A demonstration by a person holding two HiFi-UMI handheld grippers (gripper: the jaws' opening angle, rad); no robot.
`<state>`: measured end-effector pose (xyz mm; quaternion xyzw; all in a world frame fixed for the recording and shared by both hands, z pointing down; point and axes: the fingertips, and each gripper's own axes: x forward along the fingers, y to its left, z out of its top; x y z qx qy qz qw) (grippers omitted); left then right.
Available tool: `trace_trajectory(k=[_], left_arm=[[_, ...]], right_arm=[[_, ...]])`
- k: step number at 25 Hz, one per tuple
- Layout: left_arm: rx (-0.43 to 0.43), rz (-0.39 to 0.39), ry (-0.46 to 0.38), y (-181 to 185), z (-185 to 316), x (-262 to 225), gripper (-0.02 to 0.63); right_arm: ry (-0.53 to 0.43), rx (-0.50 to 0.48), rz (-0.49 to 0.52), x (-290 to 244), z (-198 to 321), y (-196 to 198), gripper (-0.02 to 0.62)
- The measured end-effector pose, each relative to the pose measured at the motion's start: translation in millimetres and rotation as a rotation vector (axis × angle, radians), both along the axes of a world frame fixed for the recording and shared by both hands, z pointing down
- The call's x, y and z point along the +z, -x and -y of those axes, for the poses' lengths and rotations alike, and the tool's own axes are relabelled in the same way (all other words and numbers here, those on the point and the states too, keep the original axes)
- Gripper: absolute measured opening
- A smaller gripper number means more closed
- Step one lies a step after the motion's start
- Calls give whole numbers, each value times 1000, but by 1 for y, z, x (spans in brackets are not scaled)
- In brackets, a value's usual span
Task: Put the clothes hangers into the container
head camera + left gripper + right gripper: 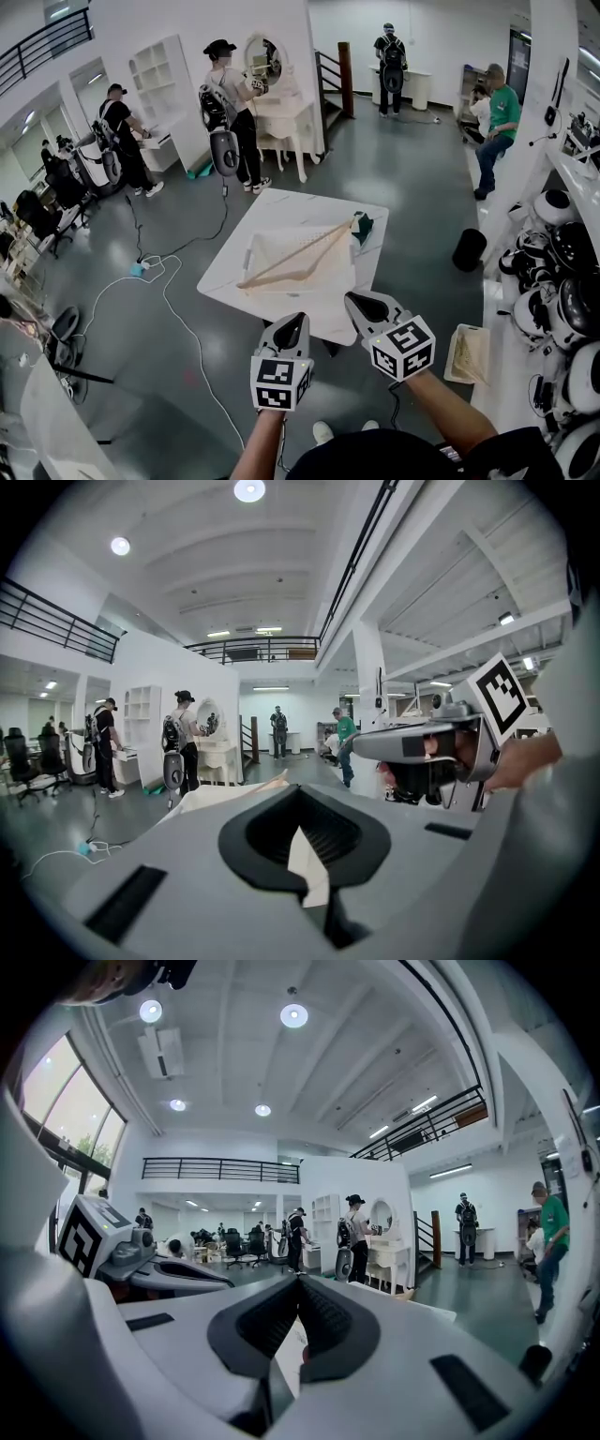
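Several wooden clothes hangers (298, 260) lie in a white container (255, 253) on a white table (281, 208), and a dark green piece (362, 227) sits at the container's far right corner. Both grippers hover over the table's near edge, held up level and apart from the container. My left gripper (292, 327) is shut and holds nothing; its view looks across the room, its jaws (298, 795) closed above the table (211, 797). My right gripper (366, 305) is also shut and empty (300, 1284). Each gripper shows in the other's view: the right (422, 747), the left (141, 1265).
Several people stand at white furniture (281, 103) beyond the table. A black bin (469, 249) stands to the right of it. Shelves of round devices (562, 272) line the right wall, with a small tray (467, 354) below. Cables (169, 281) run over the floor on the left.
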<state>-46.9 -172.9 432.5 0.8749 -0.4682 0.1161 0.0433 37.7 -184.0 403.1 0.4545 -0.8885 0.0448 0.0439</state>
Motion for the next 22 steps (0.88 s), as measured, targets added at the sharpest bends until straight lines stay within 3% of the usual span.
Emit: trace_trajectory(k=[22], left_arm=[[-1,-14,-31,-14,-15,-13,5]], right_arm=[[4,-4,5,0,-15,-14,18]])
